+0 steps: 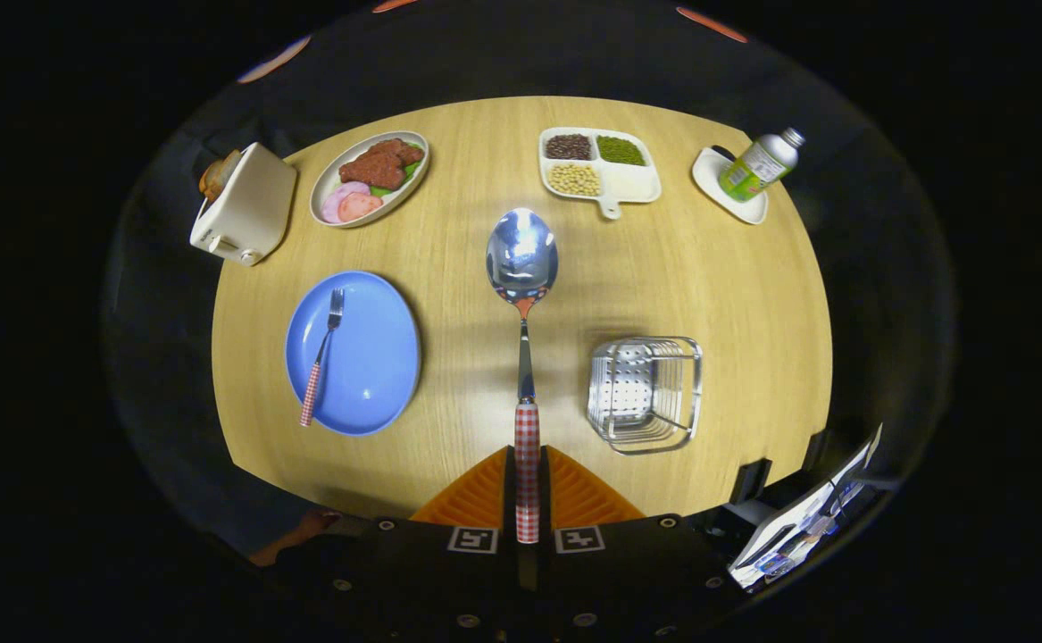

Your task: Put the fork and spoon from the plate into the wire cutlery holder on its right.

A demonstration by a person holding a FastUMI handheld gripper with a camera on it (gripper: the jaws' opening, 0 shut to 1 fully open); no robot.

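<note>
checked-handled steel spoon (522,357) sits clamped in the jaws, raised for the square wire cutlery holder (646,393); matching fork (322,355) waits on the blue plate (378,357).

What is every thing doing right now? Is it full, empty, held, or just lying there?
gripper: shut on spoon
spoon: held above table
fork: lying on blue plate
wire cutlery holder: empty
toaster: bread in slot
bottle: capped, standing on dish
</note>
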